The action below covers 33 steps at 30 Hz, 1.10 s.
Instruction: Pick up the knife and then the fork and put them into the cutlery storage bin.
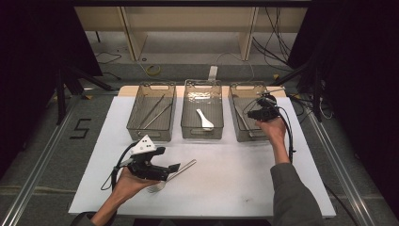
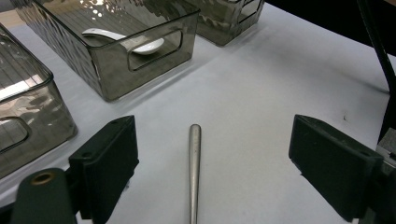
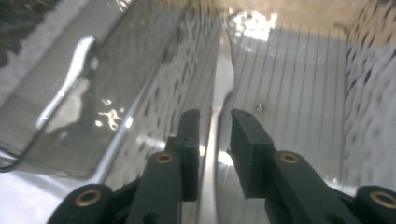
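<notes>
A metal fork lies on the white table near its front, handle pointing toward the bins. My left gripper is low over that handle, jaws wide open on either side of it and not touching it. My right gripper reaches down into the right-hand smoked bin. Its jaws stand narrowly open, astride a thin metal utensil that lies on the bin floor. A little space shows between the pads and the utensil.
Three smoked plastic bins stand in a row at the back. The left bin holds long metal sticks. The middle bin holds a white spoon. The white board ends close to the person.
</notes>
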### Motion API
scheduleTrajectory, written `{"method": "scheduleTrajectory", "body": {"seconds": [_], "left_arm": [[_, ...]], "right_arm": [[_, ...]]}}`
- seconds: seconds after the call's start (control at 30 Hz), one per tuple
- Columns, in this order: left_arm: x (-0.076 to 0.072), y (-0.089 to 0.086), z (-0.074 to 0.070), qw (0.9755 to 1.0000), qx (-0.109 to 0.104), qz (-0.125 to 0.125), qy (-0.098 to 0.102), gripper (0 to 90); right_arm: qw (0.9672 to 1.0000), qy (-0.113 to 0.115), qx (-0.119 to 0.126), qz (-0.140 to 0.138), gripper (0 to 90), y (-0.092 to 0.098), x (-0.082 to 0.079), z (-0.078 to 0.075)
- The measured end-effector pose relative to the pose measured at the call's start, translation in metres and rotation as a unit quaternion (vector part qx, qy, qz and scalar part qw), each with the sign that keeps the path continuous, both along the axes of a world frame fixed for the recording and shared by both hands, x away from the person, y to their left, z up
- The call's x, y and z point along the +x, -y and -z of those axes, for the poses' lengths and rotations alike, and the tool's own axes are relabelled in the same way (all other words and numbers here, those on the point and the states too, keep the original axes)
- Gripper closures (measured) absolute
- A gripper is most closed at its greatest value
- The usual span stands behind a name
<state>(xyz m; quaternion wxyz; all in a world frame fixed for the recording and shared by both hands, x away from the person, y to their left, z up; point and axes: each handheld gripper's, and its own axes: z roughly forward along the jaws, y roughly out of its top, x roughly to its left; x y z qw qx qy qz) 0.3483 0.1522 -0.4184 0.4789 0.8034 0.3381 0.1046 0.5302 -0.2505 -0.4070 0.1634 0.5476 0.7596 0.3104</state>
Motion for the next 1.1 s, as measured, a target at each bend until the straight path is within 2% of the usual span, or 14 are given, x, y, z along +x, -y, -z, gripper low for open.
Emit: {"method": "scheduleTrajectory", "body": {"seconds": [0.2, 0.3, 0.43, 0.5, 0.63, 0.73, 0.8, 0.9, 1.0, 1.1], "left_arm": [[0.0, -0.001, 0.0, 1.0, 0.001, -0.002, 0.002, 14.9], [0.001, -0.001, 0.0, 1.0, 0.0, -0.004, 0.002, 14.9], [0.001, 0.0, 0.001, 1.0, 0.0, -0.005, 0.0, 14.9], [0.001, 0.001, 0.001, 1.0, 0.003, -0.003, -0.001, 15.0], [0.002, 0.002, 0.002, 1.0, 0.006, -0.003, -0.002, 15.0], [0.003, 0.002, 0.002, 0.9999, 0.009, -0.006, -0.003, 15.0], [0.003, 0.001, 0.002, 0.9999, 0.012, -0.006, -0.006, 15.1], [0.003, 0.002, 0.002, 0.9997, 0.023, -0.006, -0.008, 15.2], [0.004, 0.004, 0.004, 0.9993, 0.033, -0.006, -0.018, 15.5], [0.004, 0.007, 0.006, 0.9981, 0.057, -0.004, -0.023, 15.5]], "right_arm": [[0.9998, 0.015, 0.011, -0.01, 63.7, 0.013, -0.011, -0.01], [0.9994, 0.021, 0.013, -0.022, 57.7, 0.02, -0.022, -0.013], [0.9978, 0.044, 0.016, -0.047, 53.3, 0.025, -0.04, -0.014], [0.9972, 0.055, 0.015, -0.049, 47.8, 0.024, -0.049, -0.014], [0.9938, 0.073, 0.048, -0.07, 41.4, 0.018, -0.067, -0.017], [0.9903, 0.088, 0.046, -0.098, 40.6, 0.008, -0.084, -0.018], [0.9875, 0.095, 0.057, -0.112, 40.5, 0.004, -0.095, -0.015], [0.9855, 0.088, 0.063, -0.131, 39.4, 0.001, -0.104, -0.011], [0.9845, 0.085, 0.067, -0.138, 37.9, -0.001, -0.11, -0.007], [0.9831, 0.088, 0.07, -0.145, 36.9, -0.004, -0.116, -0.004]]}}
